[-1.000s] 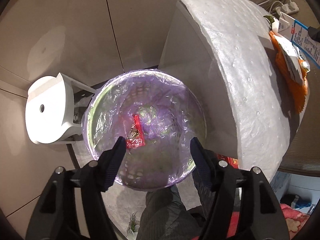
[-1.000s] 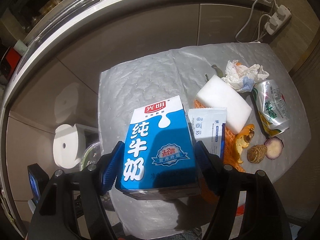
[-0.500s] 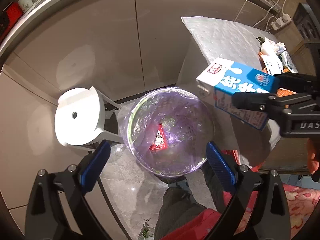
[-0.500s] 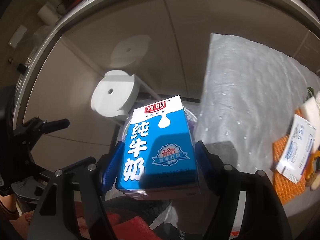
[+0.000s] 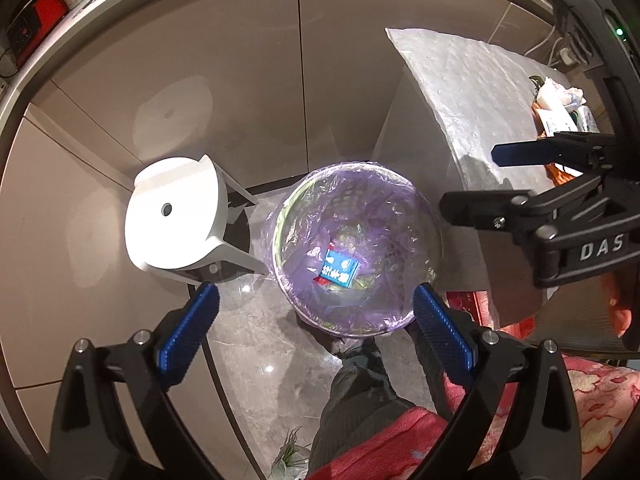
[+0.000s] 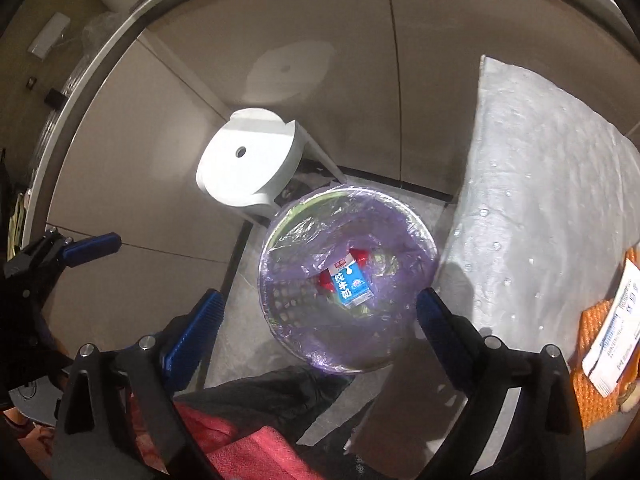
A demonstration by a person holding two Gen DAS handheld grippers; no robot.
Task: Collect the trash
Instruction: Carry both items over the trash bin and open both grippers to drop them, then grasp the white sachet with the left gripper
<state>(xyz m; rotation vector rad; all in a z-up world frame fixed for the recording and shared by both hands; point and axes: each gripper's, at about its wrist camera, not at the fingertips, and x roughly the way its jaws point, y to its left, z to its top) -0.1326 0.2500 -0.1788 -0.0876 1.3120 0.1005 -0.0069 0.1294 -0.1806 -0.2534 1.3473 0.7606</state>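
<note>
A round bin (image 5: pixel 384 184) (image 6: pixel 400 220) lined with a purple bag stands on the floor beside the table. A blue and white milk carton (image 5: pixel 340 270) (image 6: pixel 352 284) lies inside it, on top of a red wrapper (image 6: pixel 325 283). My left gripper (image 5: pixel 316 300) hangs open above the bin with nothing between its fingers. My right gripper (image 6: pixel 320 304) (image 5: pixel 468 178) is also above the bin. Its jaws are opening and nothing is between them. More trash (image 5: pixel 560 116) lies on the table, among it a white sachet (image 6: pixel 612 336) on orange peel (image 6: pixel 592 384).
A white stool (image 5: pixel 176 216) (image 6: pixel 248 160) stands left of the bin, against beige cabinet doors. The table's white foam cover (image 5: pixel 460 92) (image 6: pixel 540 200) hangs down on the bin's right. A person's dark-trousered leg (image 5: pixel 360 392) is just below the bin.
My right gripper carried the milk carton from over the table to over the bin and let it go; the carton now lies in the bin. My left gripper opened wide and rose.
</note>
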